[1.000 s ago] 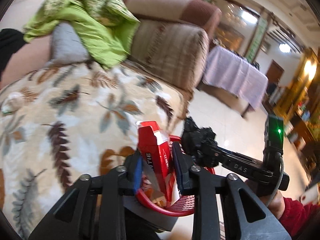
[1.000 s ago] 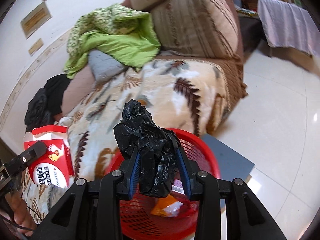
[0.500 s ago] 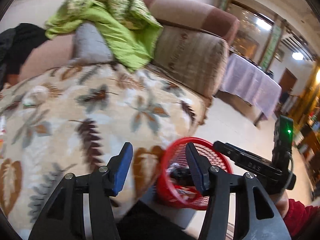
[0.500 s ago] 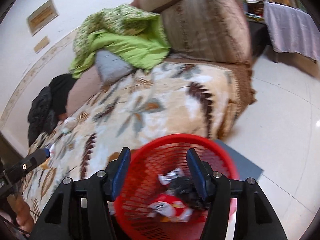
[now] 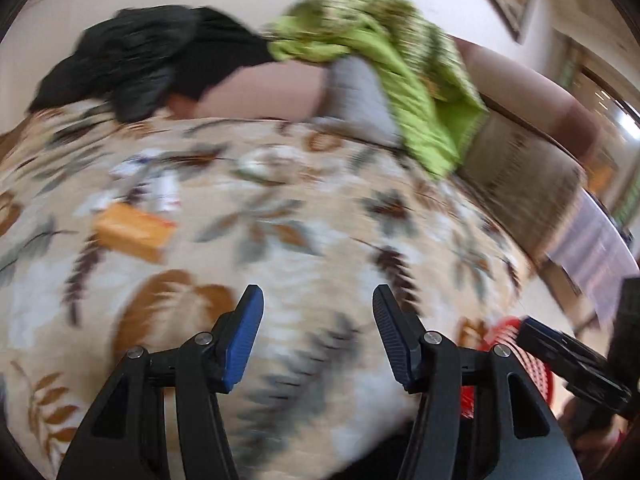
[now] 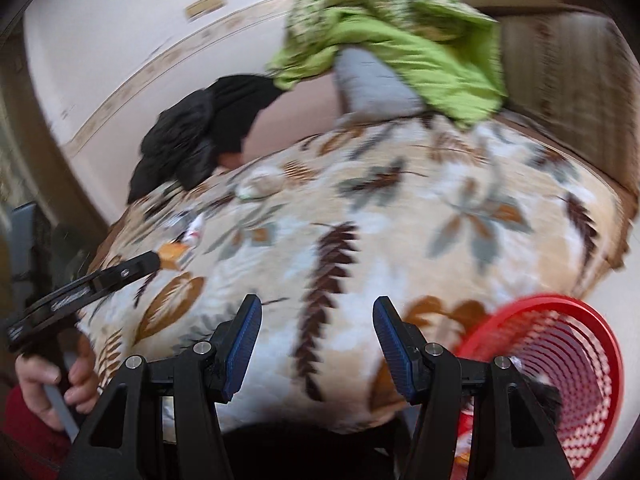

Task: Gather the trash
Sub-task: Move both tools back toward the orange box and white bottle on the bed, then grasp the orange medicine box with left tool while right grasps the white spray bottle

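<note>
1. My left gripper [image 5: 318, 336] is spread with nothing between its blue pads; the numbers have it opening a little further just now. My right gripper [image 6: 317, 336] is spread and empty too.
2. The trash left to collect lies on the leaf-print blanket [image 5: 320, 240], at about 10 o'clock in the left view: an orange packet [image 5: 132, 232], with small white wrappers [image 5: 160, 192] just beyond it. A crumpled pale wad [image 5: 260, 164] sits near 12 o'clock. All of it is blurred, so I cannot name it closer.
3. To do this step well, I would bring the left gripper over the orange packet, line the pads across its narrow side, press lightly into the soft blanket and close only on the packet, not the pile.
4. The red basket [image 6: 560, 368] stands at 4 o'clock in the right view, just beside the blanket's edge, with trash already in it.
5. Further back lie a black garment [image 5: 160, 56], a grey cushion [image 5: 356, 96] and a green cloth [image 5: 400, 60]; none blocks the reach.
6. My hand [image 6: 56, 384] on the left tool shows at 8 o'clock in the right view.
</note>
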### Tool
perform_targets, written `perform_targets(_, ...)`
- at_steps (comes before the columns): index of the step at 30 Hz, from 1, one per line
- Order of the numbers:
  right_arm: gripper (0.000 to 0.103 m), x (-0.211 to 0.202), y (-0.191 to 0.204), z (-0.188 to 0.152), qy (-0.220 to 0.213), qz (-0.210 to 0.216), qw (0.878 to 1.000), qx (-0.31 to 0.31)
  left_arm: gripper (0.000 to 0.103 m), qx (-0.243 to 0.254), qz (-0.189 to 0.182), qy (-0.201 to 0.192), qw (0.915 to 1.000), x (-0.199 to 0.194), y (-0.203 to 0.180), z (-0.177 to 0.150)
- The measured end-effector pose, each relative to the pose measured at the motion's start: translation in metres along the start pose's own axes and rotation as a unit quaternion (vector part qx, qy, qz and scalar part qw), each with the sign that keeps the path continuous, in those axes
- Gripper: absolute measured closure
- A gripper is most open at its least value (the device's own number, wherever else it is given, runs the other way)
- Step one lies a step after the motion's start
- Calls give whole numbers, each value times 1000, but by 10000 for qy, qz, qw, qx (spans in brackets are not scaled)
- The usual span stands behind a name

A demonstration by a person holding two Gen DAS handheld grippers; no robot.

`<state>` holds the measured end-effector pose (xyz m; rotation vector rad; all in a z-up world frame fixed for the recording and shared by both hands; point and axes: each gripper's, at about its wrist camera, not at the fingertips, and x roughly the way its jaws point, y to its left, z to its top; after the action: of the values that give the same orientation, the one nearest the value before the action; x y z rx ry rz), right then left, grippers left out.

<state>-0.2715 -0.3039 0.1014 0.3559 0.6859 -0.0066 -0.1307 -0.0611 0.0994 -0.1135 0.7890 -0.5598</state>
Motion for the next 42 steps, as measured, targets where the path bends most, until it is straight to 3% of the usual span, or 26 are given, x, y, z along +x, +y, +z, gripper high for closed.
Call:
perform_targets(5, 40, 42, 44, 20, 366, 468, 9977, -328, 47, -679, 753, -132, 9948, 0, 76, 11)
perform_targets(10, 42, 100, 86, 48, 711, 829, 9930, -444, 47, -1277, 1619, -143, 9784, 6, 145, 11)
perform_targets(13, 42, 140, 114, 63, 925, 972, 9890, -621, 47, -1631, 1726, -164, 9713, 1, 169, 10)
perform_targets(17, 47, 208, 151, 84, 1262, 1012, 9839, -757, 47, -1669, 1968, -192, 9659, -3, 182, 9)
perform_targets(23, 50, 298, 188, 105, 1717, 975, 9786, -582, 47, -1902, 2012, -115, 9608, -6, 203, 7)
perform_targets(29, 53, 364, 207, 109, 2124, 685, 9729, -611, 47, -1969, 1980, -128, 9601, -8, 212, 9)
perform_targets(30, 55, 372, 208, 109, 2205, 634, 9713, -623, 47, -1955, 1979, -115, 9605, -7, 212, 9)
perform_targets(31, 67, 378, 209, 109, 2260, 580, 9702, -662, 47, -1944, 1967, -101, 9610, -7, 213, 9)
perform_targets(38, 71, 358, 214, 91, 2282, 621, 9616, -1394, 47, -1972, 1850, -70, 9627, -8, 215, 10)
perform_targets(42, 71, 332, 216, 65, 2410, 969, 9572, -1277, 47, -2026, 1737, -48, 9637, -9, 215, 9)
